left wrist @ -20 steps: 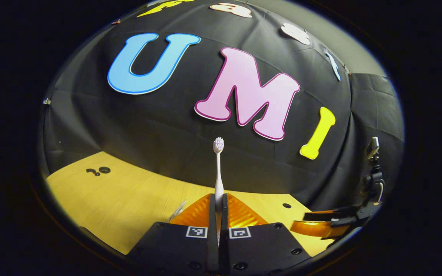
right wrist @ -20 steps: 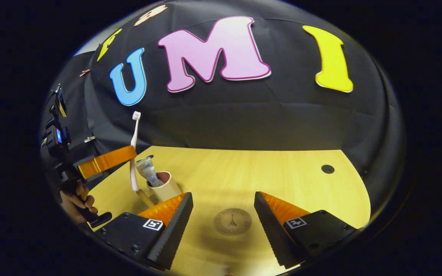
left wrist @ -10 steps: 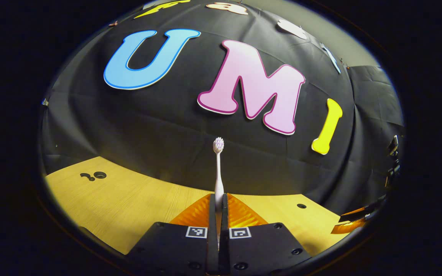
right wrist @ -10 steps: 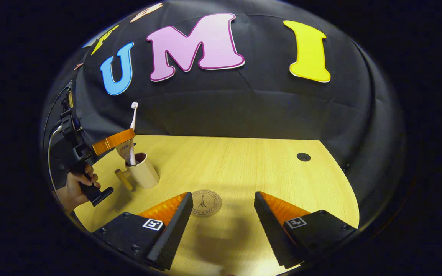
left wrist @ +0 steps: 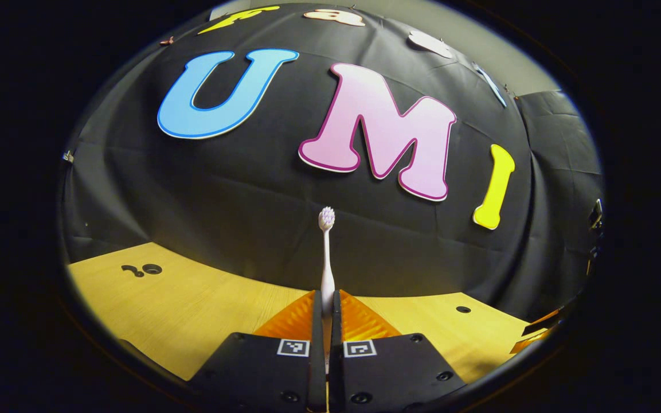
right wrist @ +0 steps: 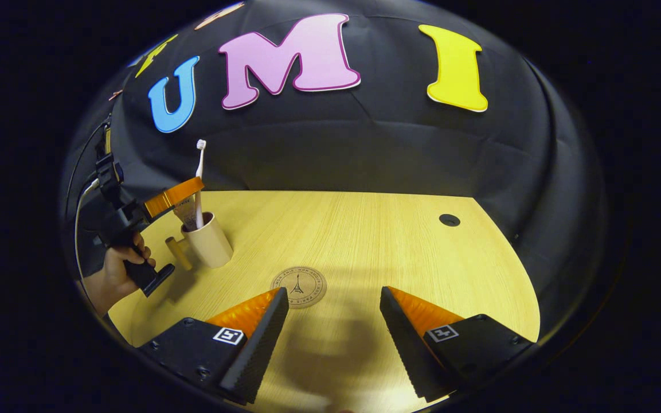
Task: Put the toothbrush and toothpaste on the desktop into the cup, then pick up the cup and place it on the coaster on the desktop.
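Observation:
My left gripper [left wrist: 325,303] is shut on a white toothbrush [left wrist: 326,252], which stands upright with its bristles on top. In the right gripper view the toothbrush [right wrist: 198,172] has its lower end inside a beige cup [right wrist: 211,244] with a wooden handle. The left gripper [right wrist: 195,188] grips it just above the rim, and a hand [right wrist: 113,274] holds that gripper. A toothpaste tube [right wrist: 184,212] leans in the cup behind it. A round coaster [right wrist: 298,285] lies on the wooden desktop [right wrist: 393,246], just beyond my open right gripper [right wrist: 334,295].
The desktop has a cable hole [right wrist: 449,219] at the far right and another hole [left wrist: 151,268] at the far left. The black cloth wall closes the back. My right gripper's fingers [left wrist: 536,337] show at the lower right edge of the left gripper view.
The toothbrush has gone from beside the cup down into it, still gripped. The right gripper has drawn back, so cup and coaster now sit farther off.

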`<move>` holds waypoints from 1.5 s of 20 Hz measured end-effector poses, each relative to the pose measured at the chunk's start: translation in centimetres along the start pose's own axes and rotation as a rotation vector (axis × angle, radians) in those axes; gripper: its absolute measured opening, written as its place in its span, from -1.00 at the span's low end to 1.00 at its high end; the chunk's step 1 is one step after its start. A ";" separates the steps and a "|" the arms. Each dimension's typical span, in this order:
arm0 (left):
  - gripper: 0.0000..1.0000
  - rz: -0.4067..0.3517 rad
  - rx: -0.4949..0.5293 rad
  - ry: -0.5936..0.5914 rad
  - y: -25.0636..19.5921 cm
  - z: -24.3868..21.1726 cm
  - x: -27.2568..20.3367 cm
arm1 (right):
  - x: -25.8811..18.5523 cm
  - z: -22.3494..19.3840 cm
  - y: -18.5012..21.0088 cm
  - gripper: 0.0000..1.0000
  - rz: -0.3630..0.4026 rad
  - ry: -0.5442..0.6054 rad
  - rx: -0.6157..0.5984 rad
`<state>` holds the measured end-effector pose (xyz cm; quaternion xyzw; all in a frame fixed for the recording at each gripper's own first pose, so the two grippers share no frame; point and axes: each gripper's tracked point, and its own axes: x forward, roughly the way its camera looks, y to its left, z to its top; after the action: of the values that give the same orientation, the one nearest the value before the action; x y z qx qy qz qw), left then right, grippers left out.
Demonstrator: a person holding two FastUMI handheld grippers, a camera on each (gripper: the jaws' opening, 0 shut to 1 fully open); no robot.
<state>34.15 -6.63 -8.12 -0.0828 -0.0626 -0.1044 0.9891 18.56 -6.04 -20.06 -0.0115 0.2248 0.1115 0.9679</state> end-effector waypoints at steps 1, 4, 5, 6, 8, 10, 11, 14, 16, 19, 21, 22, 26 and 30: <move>-0.85 0.000 0.009 0.002 0.0 -0.4 0.1 | 0.1 -0.1 0.1 0.96 0.001 0.003 -0.001; -0.78 -0.010 0.025 0.014 -0.2 -1.3 -0.7 | 0.3 -0.3 0.0 0.97 -0.001 0.010 -0.010; -0.75 -0.017 0.020 0.017 -0.4 -1.4 -0.9 | 0.3 -0.4 0.0 0.97 -0.001 0.012 -0.011; -0.51 -0.037 0.010 0.023 -1.0 -1.2 -1.4 | 0.3 -0.4 0.0 0.96 -0.002 0.014 -0.012; -0.12 -0.071 0.016 0.035 -2.0 -0.7 -2.2 | 0.3 -0.4 0.1 0.96 -0.001 0.017 -0.008; 0.56 -0.084 0.057 0.063 -2.5 -0.2 -3.4 | 0.2 -0.3 -0.1 0.96 -0.005 0.016 0.000; 0.68 -0.084 0.076 0.075 -2.6 0.1 -3.9 | 0.1 -0.4 -0.1 0.96 -0.008 0.017 0.008; 0.82 -0.067 0.084 0.117 -2.2 1.0 -5.8 | -0.2 -0.1 -0.5 0.96 -0.018 0.019 0.038; 0.82 -0.037 0.100 0.158 -1.2 1.1 -6.7 | -0.4 0.1 -0.6 0.96 -0.018 0.020 0.056; 0.82 -0.025 0.090 0.264 -0.2 0.5 -7.9 | -0.7 0.3 -0.7 0.96 -0.025 0.014 0.067; 0.84 -0.024 0.065 0.357 0.4 -0.2 -8.8 | -1.4 0.7 -1.0 0.96 -0.031 0.002 0.084; 0.86 -0.027 0.068 0.404 0.7 -0.6 -9.2 | -1.5 0.8 -1.2 0.96 -0.038 -0.003 0.093; 0.87 -0.006 0.171 0.580 2.7 -2.1 -10.0 | -2.1 0.6 -2.4 0.96 -0.065 -0.006 0.126; 0.87 -0.056 0.214 0.772 2.5 -4.7 -9.7 | -2.6 -0.4 -4.2 0.97 -0.106 0.007 0.163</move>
<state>25.78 -3.20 -14.43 0.0677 0.3010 -0.1477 0.9397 17.02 -10.69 -19.34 0.0551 0.2357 0.0415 0.9694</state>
